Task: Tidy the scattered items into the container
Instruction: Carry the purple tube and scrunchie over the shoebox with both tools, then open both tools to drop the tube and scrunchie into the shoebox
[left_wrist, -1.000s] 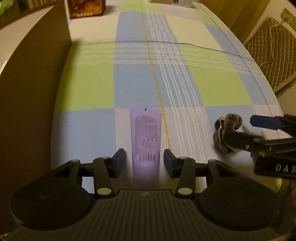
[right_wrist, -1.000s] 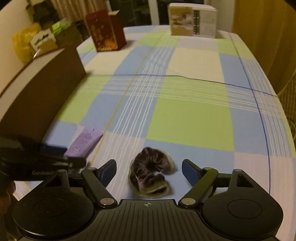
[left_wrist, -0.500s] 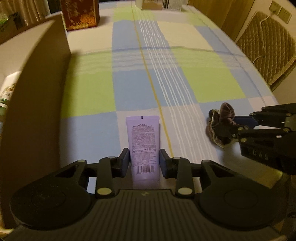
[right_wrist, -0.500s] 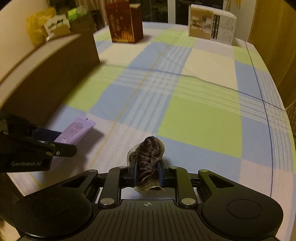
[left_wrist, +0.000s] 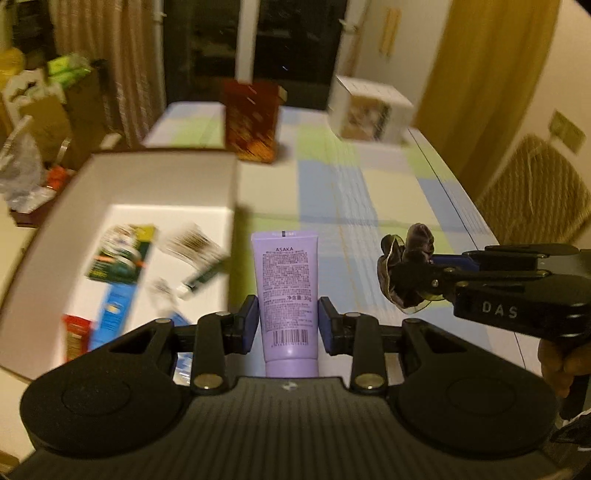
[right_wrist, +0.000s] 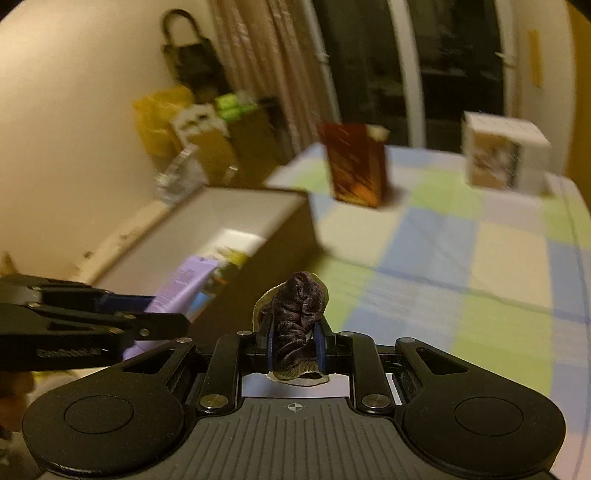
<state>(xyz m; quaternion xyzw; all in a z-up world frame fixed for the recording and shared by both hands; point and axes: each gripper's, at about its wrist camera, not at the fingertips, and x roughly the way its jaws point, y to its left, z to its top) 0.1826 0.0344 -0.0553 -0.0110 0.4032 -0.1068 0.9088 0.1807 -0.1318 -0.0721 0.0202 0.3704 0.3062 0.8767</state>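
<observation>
Purple tube sits clamped in the left hand-held gripper, held in the air w/ its sealed end pointing to 12 o'clock, just right of the box wall. Dark velvet scrunchie is pinched tight in the right hand-held gripper, also off the bench. White container box lies at 10 o'clock from the tube, open-topped, w/ several packets inside, too blurred to name. Red-brown carton and a white carton stand at the far end, approx 12 and 1 o'clock. A hand is cut off at the right edge. Bags and clutter beyond the box are smeared.
</observation>
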